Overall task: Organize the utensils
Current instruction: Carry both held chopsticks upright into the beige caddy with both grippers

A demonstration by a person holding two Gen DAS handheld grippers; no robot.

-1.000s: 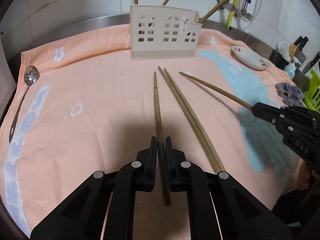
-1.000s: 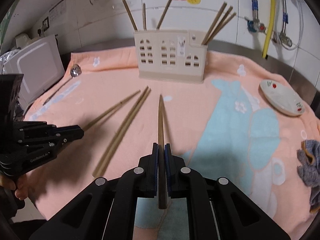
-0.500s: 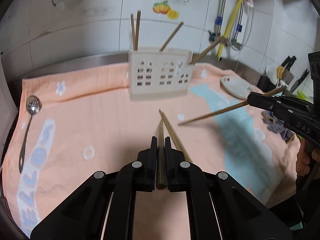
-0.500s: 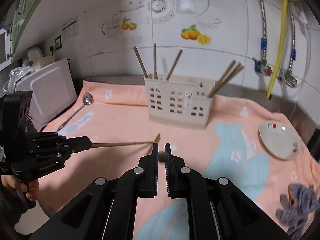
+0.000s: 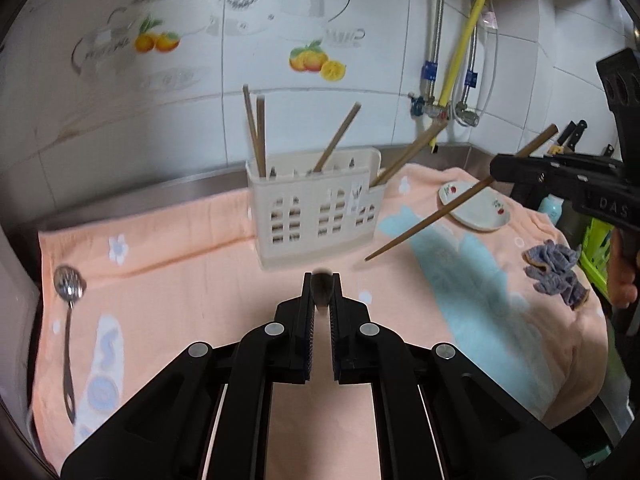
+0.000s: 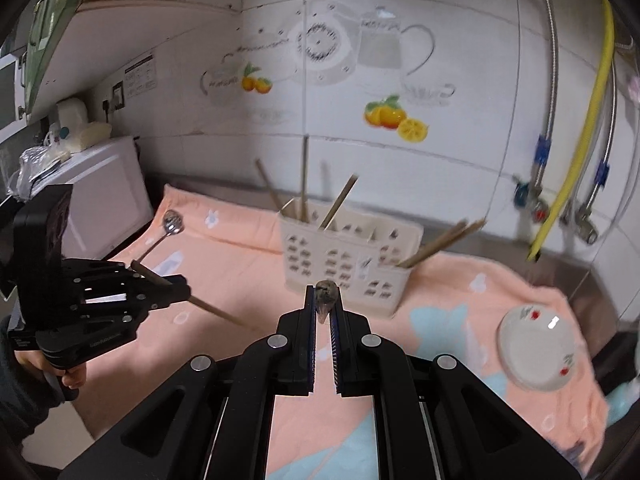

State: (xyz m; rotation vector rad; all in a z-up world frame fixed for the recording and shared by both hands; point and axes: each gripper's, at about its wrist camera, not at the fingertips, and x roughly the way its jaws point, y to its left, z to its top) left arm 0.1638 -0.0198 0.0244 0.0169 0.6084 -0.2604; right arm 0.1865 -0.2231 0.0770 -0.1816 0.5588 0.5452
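Note:
A cream plastic utensil holder [image 5: 316, 204] [image 6: 344, 256] stands upright at the back of the peach towel [image 5: 180, 280], with several wooden chopsticks leaning in it. My left gripper [image 5: 322, 280] is shut on a wooden chopstick [image 5: 322, 294] that shows end-on, raised above the towel in front of the holder. In the right wrist view the left gripper [image 6: 182, 290] sits at the left with its chopstick [image 6: 216, 310] slanting down. My right gripper [image 6: 324, 290] is shut on another chopstick [image 6: 325, 300], also end-on. The left wrist view shows the right gripper [image 5: 500, 168] with its chopstick [image 5: 432, 216] pointing down-left.
A metal skimmer spoon [image 5: 68, 284] lies at the towel's left edge. A small white plate [image 5: 476, 208] and a grey cloth [image 5: 556, 276] lie on the right. A white appliance [image 6: 104, 200] stands at the left, and pipes and taps [image 5: 440, 108] run down the tiled wall.
Both grippers have risen from the towel, each carrying its chopstick, and now face the holder more directly. The loose pair of chopsticks on the towel has dropped out of view.

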